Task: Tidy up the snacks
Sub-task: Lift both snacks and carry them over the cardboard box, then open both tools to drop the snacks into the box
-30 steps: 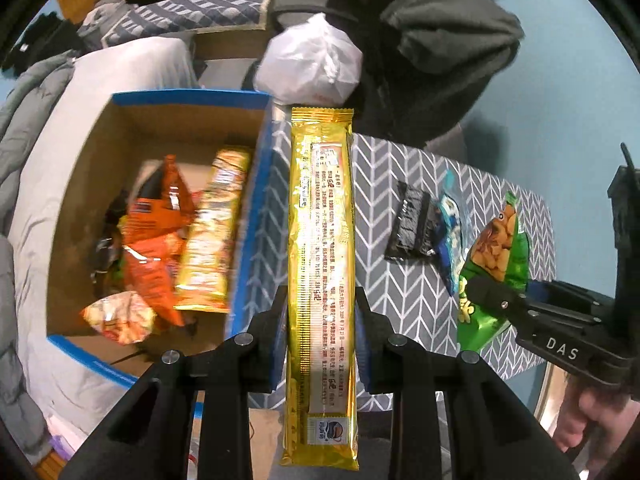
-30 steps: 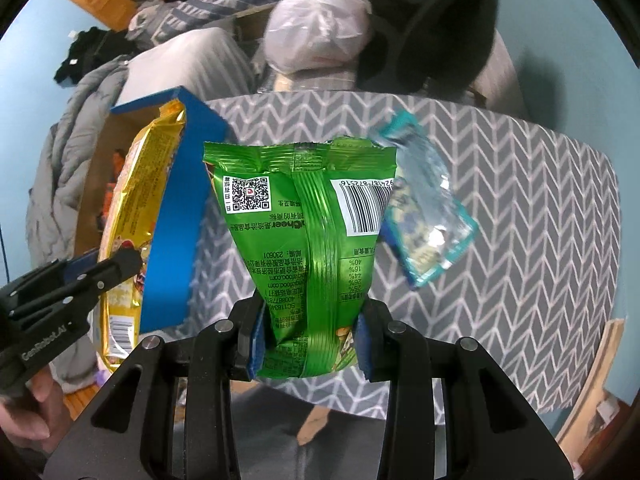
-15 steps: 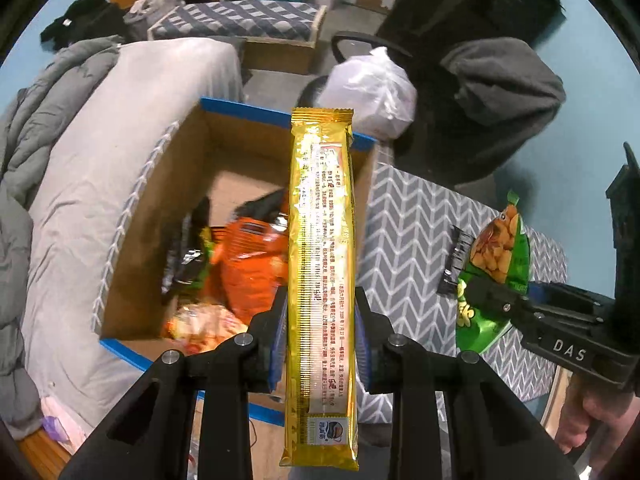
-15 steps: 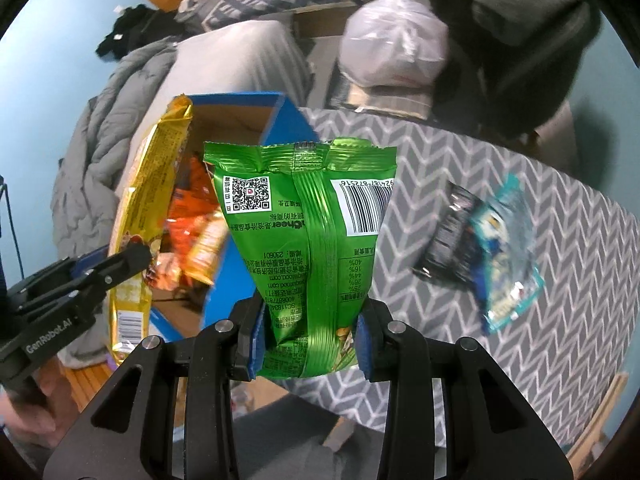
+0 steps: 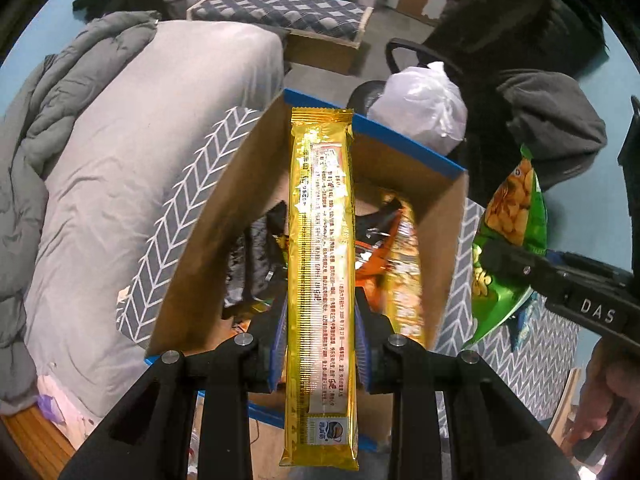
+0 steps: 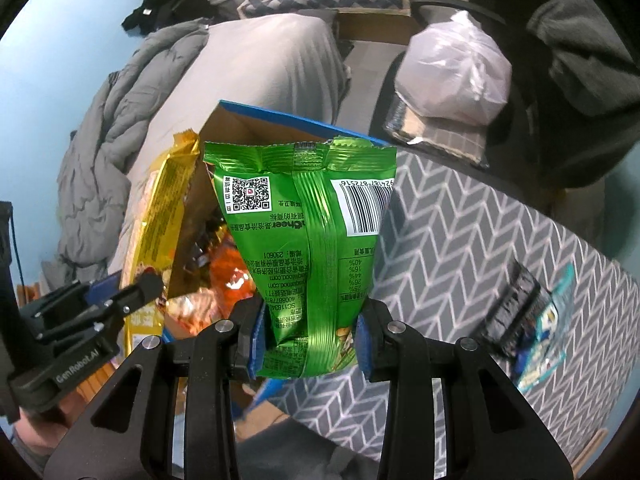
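Left gripper has its jaws clamped on the long, crinkly gold foil snack packet, hanging lengthwise over the open cardboard box with blue-taped rim, lined up to drop among the shiny wrappers inside. Right gripper pinches the glossy green pillow-shaped snack bag by its bottom end, beside the box, above the chevron-patterned counter.

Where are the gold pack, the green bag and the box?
gold pack (image 5: 322,264), left wrist view, middle of its printed back.
green bag (image 6: 308,232), right wrist view, centre seam of its back.
box (image 5: 404,142), left wrist view, blue far rim.
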Tool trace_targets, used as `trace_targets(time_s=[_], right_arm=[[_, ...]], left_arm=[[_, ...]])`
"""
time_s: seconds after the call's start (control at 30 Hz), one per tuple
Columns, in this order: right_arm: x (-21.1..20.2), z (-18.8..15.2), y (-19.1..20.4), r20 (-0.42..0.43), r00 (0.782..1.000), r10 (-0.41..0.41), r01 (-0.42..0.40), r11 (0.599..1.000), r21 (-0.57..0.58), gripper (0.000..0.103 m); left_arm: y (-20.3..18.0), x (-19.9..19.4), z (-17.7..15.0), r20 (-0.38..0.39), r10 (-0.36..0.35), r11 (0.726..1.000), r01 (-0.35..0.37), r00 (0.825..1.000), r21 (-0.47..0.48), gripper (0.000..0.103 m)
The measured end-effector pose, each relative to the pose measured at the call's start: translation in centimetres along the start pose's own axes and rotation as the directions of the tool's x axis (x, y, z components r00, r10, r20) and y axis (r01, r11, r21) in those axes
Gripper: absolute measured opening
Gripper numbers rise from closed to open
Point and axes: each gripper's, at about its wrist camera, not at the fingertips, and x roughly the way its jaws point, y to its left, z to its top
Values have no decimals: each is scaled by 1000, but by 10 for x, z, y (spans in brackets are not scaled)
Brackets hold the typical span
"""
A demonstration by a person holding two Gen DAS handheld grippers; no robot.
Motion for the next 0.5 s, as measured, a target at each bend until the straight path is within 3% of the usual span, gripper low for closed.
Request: trace_targets(time_s=[0.5], right_arm=[[43, 41, 20, -75, 994, -82, 77, 995, -69, 35]], left_arm=[[34, 29, 14, -48, -6, 999, 4, 999, -44, 30]])
